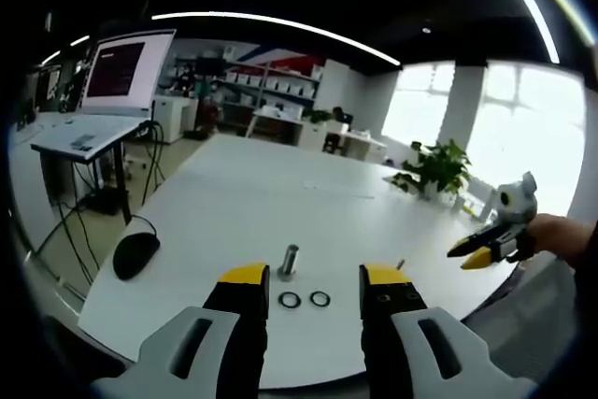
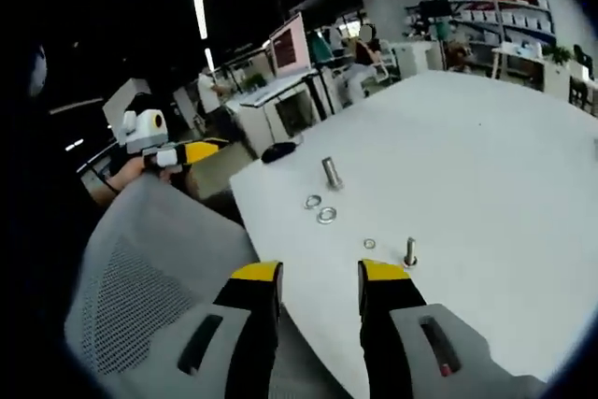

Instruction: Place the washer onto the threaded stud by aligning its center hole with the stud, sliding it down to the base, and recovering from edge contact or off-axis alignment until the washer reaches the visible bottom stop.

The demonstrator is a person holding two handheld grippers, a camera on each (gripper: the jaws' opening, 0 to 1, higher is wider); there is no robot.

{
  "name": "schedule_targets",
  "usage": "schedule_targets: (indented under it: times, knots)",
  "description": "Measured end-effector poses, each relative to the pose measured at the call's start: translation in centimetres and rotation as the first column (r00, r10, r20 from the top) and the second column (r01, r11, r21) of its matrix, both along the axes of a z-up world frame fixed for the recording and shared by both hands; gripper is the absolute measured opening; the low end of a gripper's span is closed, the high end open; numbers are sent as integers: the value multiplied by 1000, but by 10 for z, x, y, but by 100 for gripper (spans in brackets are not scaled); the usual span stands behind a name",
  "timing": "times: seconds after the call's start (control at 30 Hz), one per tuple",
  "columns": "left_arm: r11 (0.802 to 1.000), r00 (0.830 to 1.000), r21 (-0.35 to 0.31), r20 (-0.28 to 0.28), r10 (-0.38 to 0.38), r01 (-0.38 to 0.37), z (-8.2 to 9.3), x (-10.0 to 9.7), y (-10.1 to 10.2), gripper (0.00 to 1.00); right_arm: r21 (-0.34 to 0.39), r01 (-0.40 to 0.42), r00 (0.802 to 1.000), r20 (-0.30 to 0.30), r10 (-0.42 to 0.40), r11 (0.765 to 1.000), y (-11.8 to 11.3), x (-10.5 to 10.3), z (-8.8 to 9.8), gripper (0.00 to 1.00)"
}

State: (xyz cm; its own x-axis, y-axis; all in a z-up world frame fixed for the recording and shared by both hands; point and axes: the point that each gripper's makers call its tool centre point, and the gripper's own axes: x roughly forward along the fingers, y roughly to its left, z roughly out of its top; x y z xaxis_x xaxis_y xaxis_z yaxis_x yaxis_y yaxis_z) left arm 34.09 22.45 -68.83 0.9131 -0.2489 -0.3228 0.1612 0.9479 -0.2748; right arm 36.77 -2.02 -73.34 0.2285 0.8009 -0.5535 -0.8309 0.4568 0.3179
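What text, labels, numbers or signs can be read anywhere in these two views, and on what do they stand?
None can be read.
Monitor screen in the left gripper view: rows of text on a dark window, too small and blurred to read.
Red and blue wall graphic behind the shelves: no legible letters.
Threaded stud, washers and both tools: no markings visible.

- Left gripper (image 1: pixel 315 289): two black jaws capped with yellow tips, each rising from a light grey housing with a dark slanted slot.
- Right gripper (image 2: pixel 319 285): the same black jaws, yellow tips and grey slotted housings; a small red mark sits by its right slot.
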Motion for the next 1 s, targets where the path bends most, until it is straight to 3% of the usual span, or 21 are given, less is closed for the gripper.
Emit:
schedule_targets:
  times: [0.13, 0.2, 0.37, 1.0]
  knots:
    - [1000, 1000, 2, -3, 0, 0, -1, 0, 1, 36, -8, -14, 999, -48, 13, 1000, 3, -11, -12, 33]
    - [1000, 1000, 2, -6, 0, 0, -2, 0, 1, 36, -44, -41, 999, -14, 40, 998, 3, -11, -14, 33]
    - [1000, 1000, 0, -6, 3, -3, -2, 1, 2, 36, -85, -58, 998, -17, 57, 995, 1, -14, -20, 33]
    - [1000, 1000, 0, -7, 2, -2, -3, 1, 2, 36, -115, -75, 997, -24, 73, 991, -5, -14, -31, 32]
